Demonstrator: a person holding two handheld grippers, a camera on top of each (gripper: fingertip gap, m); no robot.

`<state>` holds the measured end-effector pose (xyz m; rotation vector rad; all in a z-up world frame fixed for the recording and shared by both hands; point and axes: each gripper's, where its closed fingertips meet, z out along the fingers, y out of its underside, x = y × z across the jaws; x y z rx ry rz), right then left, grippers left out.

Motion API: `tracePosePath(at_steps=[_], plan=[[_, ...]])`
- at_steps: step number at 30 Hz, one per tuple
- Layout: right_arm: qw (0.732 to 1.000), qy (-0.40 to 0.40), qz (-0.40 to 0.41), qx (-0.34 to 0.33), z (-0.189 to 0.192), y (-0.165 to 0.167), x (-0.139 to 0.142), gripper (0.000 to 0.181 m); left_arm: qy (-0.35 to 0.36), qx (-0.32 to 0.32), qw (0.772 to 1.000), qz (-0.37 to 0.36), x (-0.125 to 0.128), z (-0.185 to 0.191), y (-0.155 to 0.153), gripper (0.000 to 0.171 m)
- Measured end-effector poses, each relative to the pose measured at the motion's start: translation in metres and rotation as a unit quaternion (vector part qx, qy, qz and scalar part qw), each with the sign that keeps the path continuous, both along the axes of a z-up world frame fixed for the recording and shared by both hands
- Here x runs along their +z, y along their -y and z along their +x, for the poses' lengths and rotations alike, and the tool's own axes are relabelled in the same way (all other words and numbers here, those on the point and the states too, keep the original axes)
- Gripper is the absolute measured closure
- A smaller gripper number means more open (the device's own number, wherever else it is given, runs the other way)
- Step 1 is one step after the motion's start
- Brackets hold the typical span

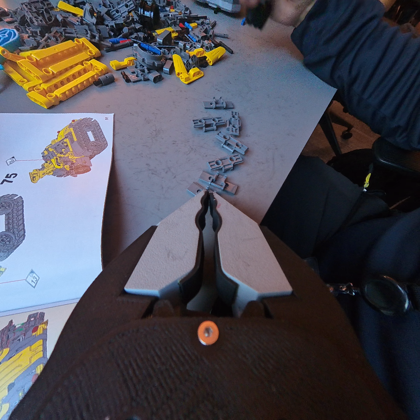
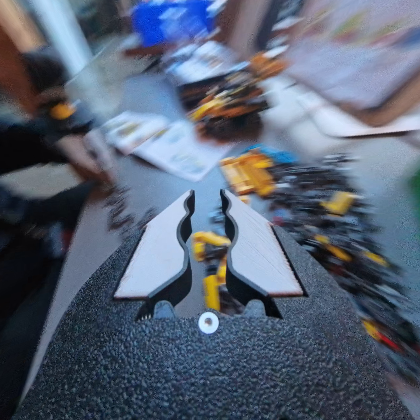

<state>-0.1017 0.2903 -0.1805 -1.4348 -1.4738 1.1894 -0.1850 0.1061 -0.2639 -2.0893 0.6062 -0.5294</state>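
My left gripper (image 1: 208,193) is pinched nearly closed at the nearest of the grey track links (image 1: 212,184), gripping nothing I can see. The links trail loose, unjoined, beside the table edge (image 1: 293,156); bare tabletop lies leftward. My right gripper (image 2: 207,193) hangs apart, empty, over blurred yellow parts (image 2: 210,245).

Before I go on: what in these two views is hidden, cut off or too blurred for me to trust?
- Right wrist view: motion blur smears the brick pile and booklet; single parts unreadable. Right gripper itself sharp, open.
- Left wrist view: left gripper tips meet over the nearest grey track link; a grip cannot be confirmed.
- Instruction booklet cut by the left edge.
- Person's hand top, blurred; its dark object is unclear.
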Motion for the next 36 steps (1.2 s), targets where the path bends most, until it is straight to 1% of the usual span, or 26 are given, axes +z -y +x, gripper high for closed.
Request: tracePosePath(at_steps=[1, 2, 3, 4, 5, 7, 9, 13, 16, 18, 20, 23, 26, 28, 29, 36], plan=[[0.996, -0.022, 0.004, -0.082, 0.008, -0.033, 0.008, 0.16, 0.0, 0.0, 1.0, 0.0, 0.0, 0.0, 0.0, 0.171], [0.985, -0.026, 0.009, -0.168, 0.021, -0.065, 0.009, 0.161, -0.001, 0.0, 1.0, 0.001, 0.0, 0.0, 0.0, 0.171], [0.969, -0.014, 0.014, -0.247, 0.037, -0.094, 0.005, 0.161, -0.001, 0.0, 1.0, 0.001, 0.0, 0.0, 0.0, 0.171], [0.953, 0.004, 0.019, -0.302, 0.051, -0.112, -0.002, 0.16, -0.001, 0.0, 1.0, 0.001, 0.0, 0.0, 0.0, 0.171], [0.941, 0.023, 0.025, -0.336, 0.061, -0.123, -0.007, 0.161, -0.002, 0.001, 1.0, 0.002, 0.0, 0.0, 0.0, 0.171], [0.924, 0.05, 0.042, -0.377, 0.071, -0.135, -0.015, 0.163, -0.002, 0.001, 1.0, 0.002, 0.0, 0.0, 0.0, 0.171], [0.916, 0.09, 0.042, -0.388, 0.07, -0.138, -0.029, 0.164, -0.003, 0.001, 1.0, 0.002, 0.0, 0.0, -0.001, 0.171], [0.907, 0.161, 0.04, -0.388, 0.06, -0.136, -0.058, 0.155, -0.003, 0.003, 1.0, 0.003, 0.0, 0.0, -0.001, 0.171], [0.893, 0.175, 0.069, -0.408, 0.06, -0.14, -0.058, 0.151, -0.004, 0.002, 1.0, 0.004, 0.0, 0.0, -0.001, 0.171], [0.893, 0.17, 0.063, -0.412, 0.056, -0.144, -0.057, 0.15, -0.005, 0.002, 1.0, 0.004, 0.0, 0.0, -0.001, 0.171], [0.897, 0.182, 0.046, -0.401, 0.049, -0.145, -0.065, 0.143, -0.004, 0.002, 1.0, 0.004, 0.0, 0.0, -0.001, 0.171], [0.886, 0.235, 0.067, -0.393, 0.048, -0.149, -0.086, 0.143, -0.004, 0.001, 1.0, 0.004, 0.0, 0.0, -0.001, 0.171], [0.887, 0.236, 0.069, -0.39, 0.046, -0.15, -0.088, 0.15, -0.005, 0.001, 1.0, 0.005, 0.0, 0.0, -0.001, 0.171], [0.887, 0.239, 0.072, -0.388, 0.045, -0.15, -0.089, 0.164, -0.004, 0.001, 1.0, 0.004, 0.0, 0.0, -0.001, 0.171], [0.889, 0.238, 0.074, -0.385, 0.044, -0.149, -0.088, 0.166, -0.004, 0.001, 1.0, 0.004, 0.0, 0.0, -0.001, 0.171], [0.892, 0.234, 0.085, -0.378, 0.042, -0.146, -0.086, 0.166, -0.005, 0.001, 1.0, 0.004, 0.0, 0.0, -0.001, 0.171]])
